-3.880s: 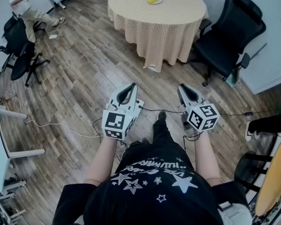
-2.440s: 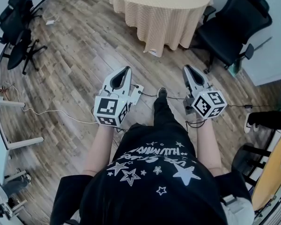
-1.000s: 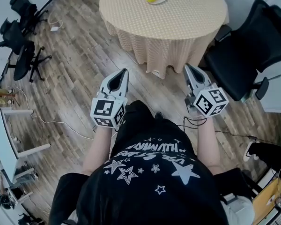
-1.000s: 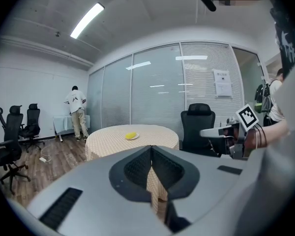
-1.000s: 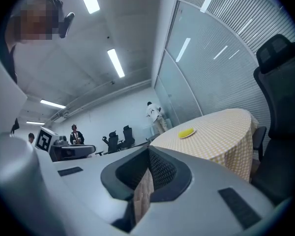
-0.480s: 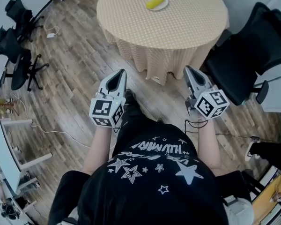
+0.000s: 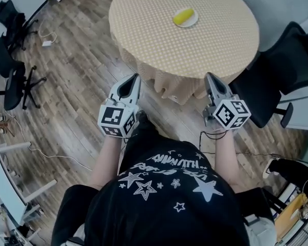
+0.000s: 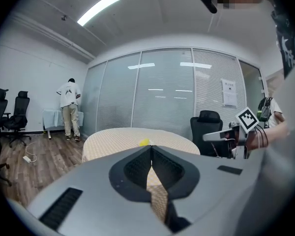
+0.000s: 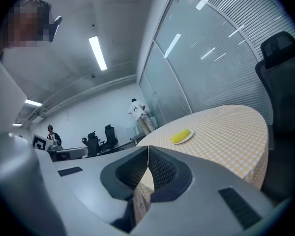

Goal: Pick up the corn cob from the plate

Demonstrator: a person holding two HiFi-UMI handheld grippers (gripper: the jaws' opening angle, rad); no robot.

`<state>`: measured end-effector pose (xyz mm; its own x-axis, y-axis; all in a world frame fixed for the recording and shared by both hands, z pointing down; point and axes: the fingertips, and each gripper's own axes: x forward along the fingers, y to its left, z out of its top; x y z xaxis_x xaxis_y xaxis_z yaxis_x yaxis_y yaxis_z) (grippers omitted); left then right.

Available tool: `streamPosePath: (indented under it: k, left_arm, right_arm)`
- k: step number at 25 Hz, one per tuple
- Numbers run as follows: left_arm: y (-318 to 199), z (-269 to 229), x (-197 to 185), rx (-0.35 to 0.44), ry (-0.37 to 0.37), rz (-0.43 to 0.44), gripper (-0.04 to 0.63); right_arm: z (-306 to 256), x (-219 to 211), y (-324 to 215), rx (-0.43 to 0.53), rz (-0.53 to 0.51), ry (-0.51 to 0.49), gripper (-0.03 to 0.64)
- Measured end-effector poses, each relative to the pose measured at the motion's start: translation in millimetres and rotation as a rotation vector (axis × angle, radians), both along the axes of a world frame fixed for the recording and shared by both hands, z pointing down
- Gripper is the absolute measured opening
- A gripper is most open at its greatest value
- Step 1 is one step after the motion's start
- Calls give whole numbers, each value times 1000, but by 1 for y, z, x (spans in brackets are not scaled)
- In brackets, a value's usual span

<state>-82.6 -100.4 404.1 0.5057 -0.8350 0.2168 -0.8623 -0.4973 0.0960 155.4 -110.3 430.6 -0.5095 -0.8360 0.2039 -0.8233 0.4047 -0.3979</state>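
A yellow corn cob (image 7: 183, 17) lies on a small white round plate (image 7: 194, 23) towards the far side of a round table under a beige checked cloth (image 7: 154, 29); nothing touches it. The grey left gripper (image 7: 135, 77) and the grey right gripper (image 7: 209, 76) are held side by side over the wooden plank floor (image 7: 77, 76), both short of the table's near edge and well apart from the cob, pointing towards the table. Each gripper's jaws are pressed together with nothing between them; both gripper views show the tips meeting in a thin seam. A black office chair (image 7: 277, 76) stands just beside the table on the right.
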Motion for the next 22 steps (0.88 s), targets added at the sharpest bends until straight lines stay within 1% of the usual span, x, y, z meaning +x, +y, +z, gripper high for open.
streamPosePath:
  k: [5,11,17,19,22]
  left_arm:
    - [-55,-5,-44,-4,15,24,9]
    - [-105,1,-70,-27,25,107,9]
    - [-143,18,-70,-54,15,226,9]
    - [-156,19,-66,-58,11,245,9]
    - [-165,21,-56,-73,32,258,9]
  right_arm:
    - [-7,-37,-51,-15,40,18,28]
    - [5,-58,-93,-68,159,10,28]
    - [23,-64,-109,-117,272,-5,28]
    - [25,-62,-113,-137,290,-6,28]
    - [28,-51,-117,-163,323,-4,29]
